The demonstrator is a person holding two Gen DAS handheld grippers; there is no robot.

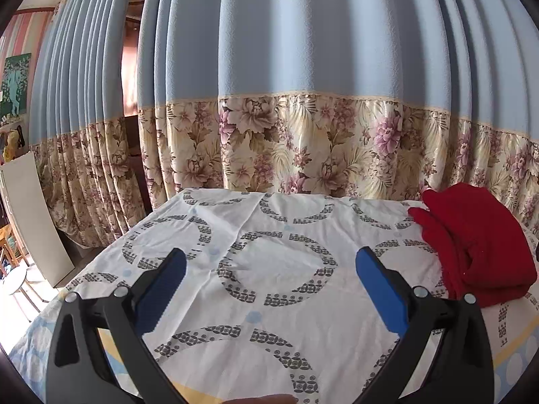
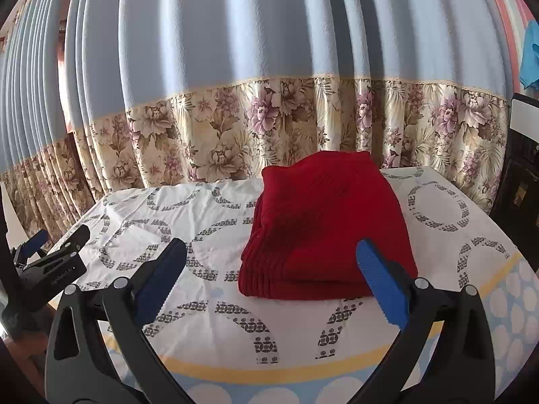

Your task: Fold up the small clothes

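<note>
A folded red garment [image 2: 323, 225] lies on the patterned sheet [image 2: 209, 306] (both grippers' jaws spread apart, holding nothing).

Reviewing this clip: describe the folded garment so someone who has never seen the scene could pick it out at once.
Start at the blue curtain with its floral hem, then drop to the white sheet printed with grey rings. The red knit garment lies folded on it, just ahead of the right hand-held gripper. It is the only solid red item.

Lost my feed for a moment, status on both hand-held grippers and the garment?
Left hand-held gripper open, empty. Right hand-held gripper open, empty. Red garment lies folded on the patterned sheet. Nothing in the way.
</note>
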